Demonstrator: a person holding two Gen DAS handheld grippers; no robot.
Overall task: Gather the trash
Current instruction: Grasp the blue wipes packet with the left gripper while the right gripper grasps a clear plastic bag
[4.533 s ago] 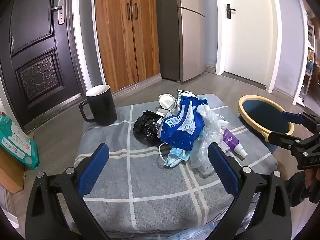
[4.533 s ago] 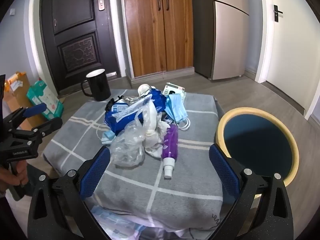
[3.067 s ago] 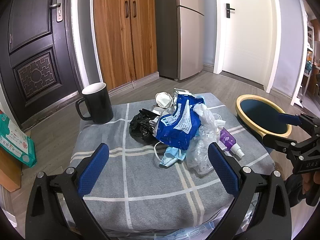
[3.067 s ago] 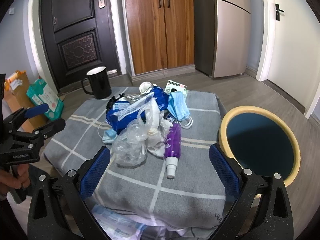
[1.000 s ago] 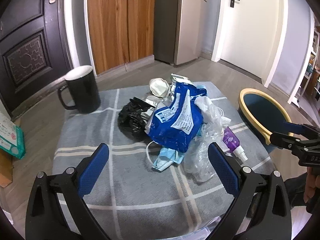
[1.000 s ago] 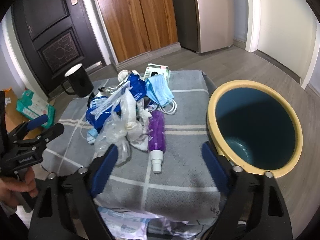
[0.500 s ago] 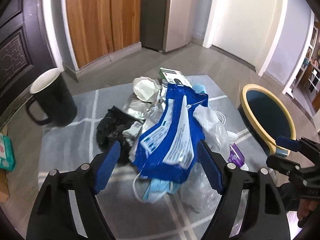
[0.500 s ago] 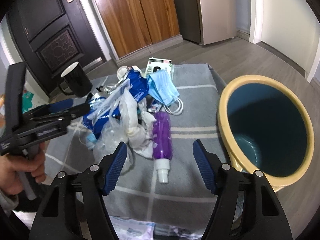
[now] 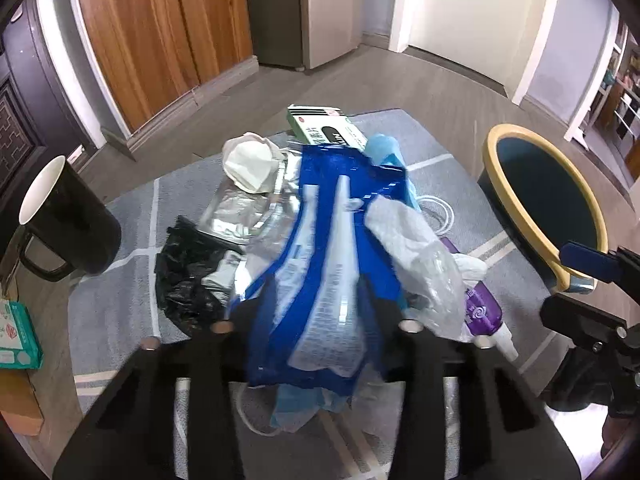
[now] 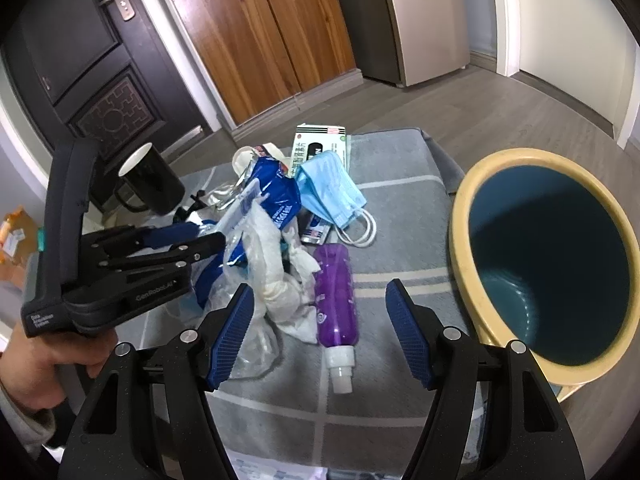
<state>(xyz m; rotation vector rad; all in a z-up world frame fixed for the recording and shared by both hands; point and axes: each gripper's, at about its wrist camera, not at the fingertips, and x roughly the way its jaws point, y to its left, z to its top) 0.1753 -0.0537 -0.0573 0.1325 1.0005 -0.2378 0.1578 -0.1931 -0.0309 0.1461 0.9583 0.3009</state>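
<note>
A trash pile lies on a grey checked cloth [image 10: 400, 160]. My left gripper [image 9: 316, 320] is shut on the blue plastic wrapper [image 9: 332, 264]; it shows from the side in the right wrist view [image 10: 208, 240], clamped on the wrapper [image 10: 272, 196]. My right gripper [image 10: 320, 332] is open around the purple spray bottle [image 10: 335, 300], which lies with its white cap toward me. A blue face mask [image 10: 332, 192], a clear plastic bag [image 10: 264, 256], a green-white box [image 10: 320, 148] and a black bag [image 9: 188, 280] are in the pile. The yellow-rimmed bin [image 10: 548, 260] stands to the right.
A black mug [image 10: 148, 184] stands at the cloth's far left corner. A white cup mask [image 9: 252, 164] and a foil packet [image 9: 240, 216] lie behind the wrapper. A green wipes pack [image 9: 16, 336] sits on the floor at left. Wooden cupboard doors and a dark door stand behind.
My left gripper has moved forward and closed on the blue wrapper. My right gripper has come down and narrowed around the purple bottle.
</note>
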